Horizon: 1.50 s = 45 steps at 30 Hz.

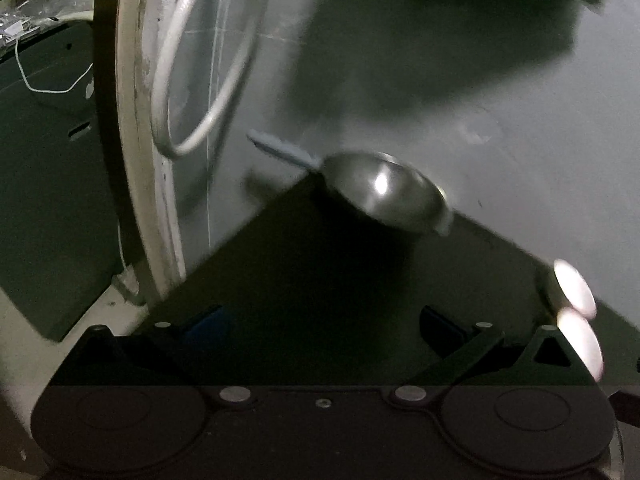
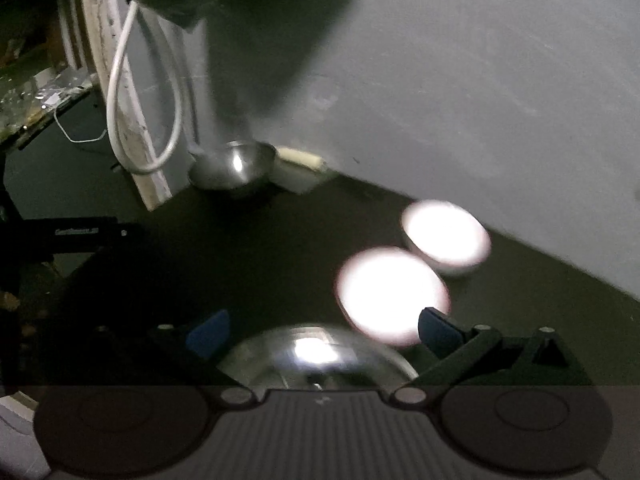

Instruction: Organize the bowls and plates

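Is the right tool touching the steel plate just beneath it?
Cannot tell. In the right wrist view the steel plate sits between the open right tool fingers, with no contact visible.

Both wrist cams low, sharing steel bowl.

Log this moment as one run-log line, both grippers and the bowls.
left gripper: open, empty | right gripper: open, over near steel bowl | far steel bowl: by wall | two white bowls: on dark table

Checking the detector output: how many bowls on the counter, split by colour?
Steel bowls: 2, one by the wall, one between the right gripper's fingers
White bowls: 2, near and far
Total: 4
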Tool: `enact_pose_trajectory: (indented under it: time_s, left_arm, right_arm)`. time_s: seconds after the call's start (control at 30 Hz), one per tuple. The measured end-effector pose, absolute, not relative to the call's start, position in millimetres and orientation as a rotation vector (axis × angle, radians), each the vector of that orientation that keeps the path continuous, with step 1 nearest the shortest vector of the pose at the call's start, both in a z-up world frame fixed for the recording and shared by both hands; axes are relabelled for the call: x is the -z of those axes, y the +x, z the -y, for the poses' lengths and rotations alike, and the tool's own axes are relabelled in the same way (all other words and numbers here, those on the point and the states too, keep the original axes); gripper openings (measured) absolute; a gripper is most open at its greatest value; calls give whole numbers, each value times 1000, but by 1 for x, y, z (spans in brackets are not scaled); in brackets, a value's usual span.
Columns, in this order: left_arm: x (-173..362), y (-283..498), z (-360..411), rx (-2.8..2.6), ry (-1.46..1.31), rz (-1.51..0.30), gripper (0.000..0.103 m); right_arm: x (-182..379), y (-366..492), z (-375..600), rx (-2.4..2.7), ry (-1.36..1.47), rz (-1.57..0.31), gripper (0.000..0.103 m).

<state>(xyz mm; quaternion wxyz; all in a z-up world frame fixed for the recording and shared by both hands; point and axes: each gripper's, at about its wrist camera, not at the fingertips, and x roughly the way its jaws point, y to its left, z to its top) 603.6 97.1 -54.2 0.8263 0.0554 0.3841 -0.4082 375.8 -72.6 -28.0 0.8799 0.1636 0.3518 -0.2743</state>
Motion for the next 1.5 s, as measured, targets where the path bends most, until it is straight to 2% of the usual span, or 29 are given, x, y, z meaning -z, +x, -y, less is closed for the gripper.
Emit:
enact_pose_trajectory:
  time_s: [0.27,0.57,0.63,0.73,0.83,0.9,0.93,0.97,1.0,1.17,1.5]
  left_arm:
    - [46,690,-45,878,43,-776,102]
    - [64,723,5,912,-31,-941,101]
    - [68,722,8,903,-11,-958,94]
    - [74,720,7,901,6,-980,84]
    - [78,721,7,923,9,-1014,60]
    - [81,722,7,947,3,-1035,32]
    - [84,721,8,957,0,-1048,28]
    - [85,721,8,974,-13,-1056,21]
    - [85,720,7,983,-21,-1060,19]
    - [83,710,2,1001,16,-1029,18]
    - [44,661,-32,1036,-32,-950,18]
  right_arm:
    - [30,500,111,528,287,-727,103]
    - [51,577,141,622,275,-770,102]
    - [56,584,143,627,263,-783,98]
    - [62,591,145,632,282,-806,83]
    - [67,592,147,628,321,-809,69]
    - [69,594,147,619,336,-814,58]
    - [70,596,146,610,339,-819,54]
    - [72,597,146,602,345,-821,45]
    - [73,598,146,597,352,-823,36]
    - [74,592,140,580,386,-818,29]
    - [31,532,116,533,366,-706,27]
